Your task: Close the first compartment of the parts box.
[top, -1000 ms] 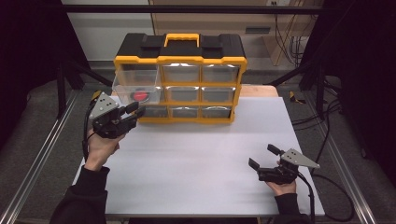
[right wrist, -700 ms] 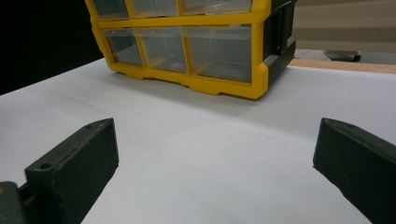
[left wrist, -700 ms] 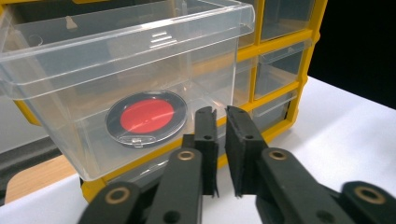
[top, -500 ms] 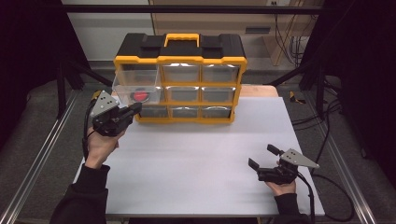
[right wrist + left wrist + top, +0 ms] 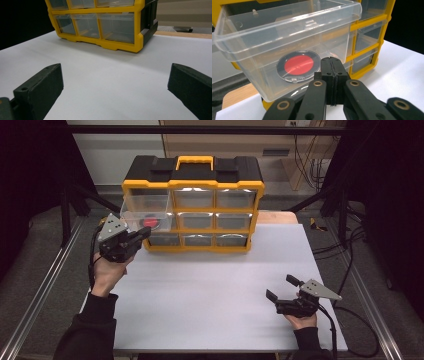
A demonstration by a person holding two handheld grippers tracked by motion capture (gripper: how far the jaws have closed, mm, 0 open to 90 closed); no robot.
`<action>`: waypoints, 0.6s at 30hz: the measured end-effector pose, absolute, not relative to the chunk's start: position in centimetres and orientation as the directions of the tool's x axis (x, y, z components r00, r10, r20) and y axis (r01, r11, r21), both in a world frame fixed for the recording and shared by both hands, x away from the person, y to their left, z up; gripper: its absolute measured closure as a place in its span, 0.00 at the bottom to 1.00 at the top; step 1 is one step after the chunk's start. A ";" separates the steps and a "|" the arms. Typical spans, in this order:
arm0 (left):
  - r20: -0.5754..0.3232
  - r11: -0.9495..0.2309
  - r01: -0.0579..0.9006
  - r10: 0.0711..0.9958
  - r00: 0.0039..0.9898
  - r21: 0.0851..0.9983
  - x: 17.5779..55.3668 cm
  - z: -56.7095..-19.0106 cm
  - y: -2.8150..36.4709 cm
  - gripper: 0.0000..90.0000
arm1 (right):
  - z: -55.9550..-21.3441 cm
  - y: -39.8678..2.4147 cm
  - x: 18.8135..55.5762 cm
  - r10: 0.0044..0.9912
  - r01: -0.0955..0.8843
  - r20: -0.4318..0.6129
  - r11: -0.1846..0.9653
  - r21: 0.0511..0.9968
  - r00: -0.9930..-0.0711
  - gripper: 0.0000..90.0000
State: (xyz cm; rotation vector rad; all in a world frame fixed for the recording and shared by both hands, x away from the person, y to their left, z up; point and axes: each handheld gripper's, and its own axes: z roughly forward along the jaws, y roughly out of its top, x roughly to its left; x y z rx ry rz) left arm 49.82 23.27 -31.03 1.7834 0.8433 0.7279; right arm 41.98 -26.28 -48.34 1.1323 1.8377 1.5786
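The left claw (image 5: 141,234), its jaws just closed together on nothing, sits just in front of the pulled-out clear drawer (image 5: 145,213) holding a red disc (image 5: 150,222) near the worktop's (image 5: 210,285) far-left corner, while the right claw (image 5: 283,288) rests wide near the front-right edge.

So the clear plastic drawer (image 5: 287,37) sits pulled out of the top-left slot of the yellow and black drawer cabinet (image 5: 192,202), tilting a bit. Inside, a round red disc in a clear case (image 5: 298,66) lies flat on the bottom.
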 end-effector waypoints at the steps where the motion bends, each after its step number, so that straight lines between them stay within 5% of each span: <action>1: 0.091 -0.266 0.226 0.812 0.577 0.937 49.9 -31.0 23.3 0.99 | -48.3 -26.3 42.0 0.817 0.284 0.164 0.001 0.959 -0.554 0.01; 18: 0.083 -0.259 0.242 0.824 0.560 0.935 50.9 -30.6 23.6 0.99 | -48.3 -26.3 42.0 0.816 0.284 0.166 -0.003 0.959 -0.553 0.01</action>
